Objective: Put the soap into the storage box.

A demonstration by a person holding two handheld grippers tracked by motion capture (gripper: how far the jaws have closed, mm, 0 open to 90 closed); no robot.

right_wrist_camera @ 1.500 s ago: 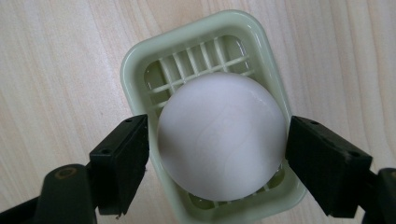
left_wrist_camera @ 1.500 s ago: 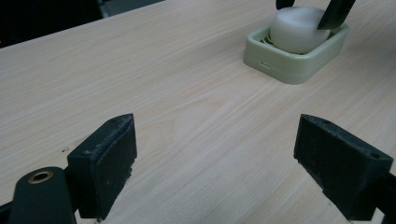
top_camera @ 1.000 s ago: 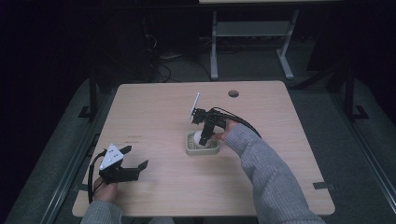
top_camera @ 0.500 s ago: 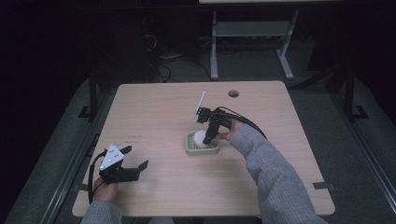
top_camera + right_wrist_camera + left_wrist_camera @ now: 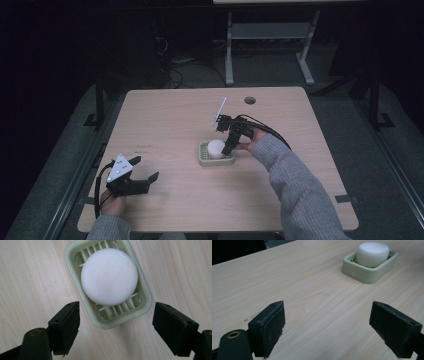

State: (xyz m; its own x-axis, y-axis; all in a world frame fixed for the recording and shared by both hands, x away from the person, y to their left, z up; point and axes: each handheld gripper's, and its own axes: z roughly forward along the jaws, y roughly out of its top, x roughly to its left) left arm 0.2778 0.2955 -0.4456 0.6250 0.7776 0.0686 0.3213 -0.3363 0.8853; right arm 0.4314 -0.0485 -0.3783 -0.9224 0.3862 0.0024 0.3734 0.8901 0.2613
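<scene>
White soap point(image 5: 109, 276) is sitting in the green dish point(image 5: 143, 305) while I am holding my right gripper point(image 5: 116, 326) spread wide above it. Closing off-centre, I am risking the 2 jaws catching the rim and tipping the dish.

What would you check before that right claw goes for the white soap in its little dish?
1. Right gripper open: ok, jaws spread wide.
2. Jaws lined up over the round white soap: not ok, they straddle the near end of the green soap dish.
3. Soap lying flat in the dish: ok.
4. Wooden table around the dish bare: ok.
5. Left gripper well away: ok, open near the table's front edge.
</scene>
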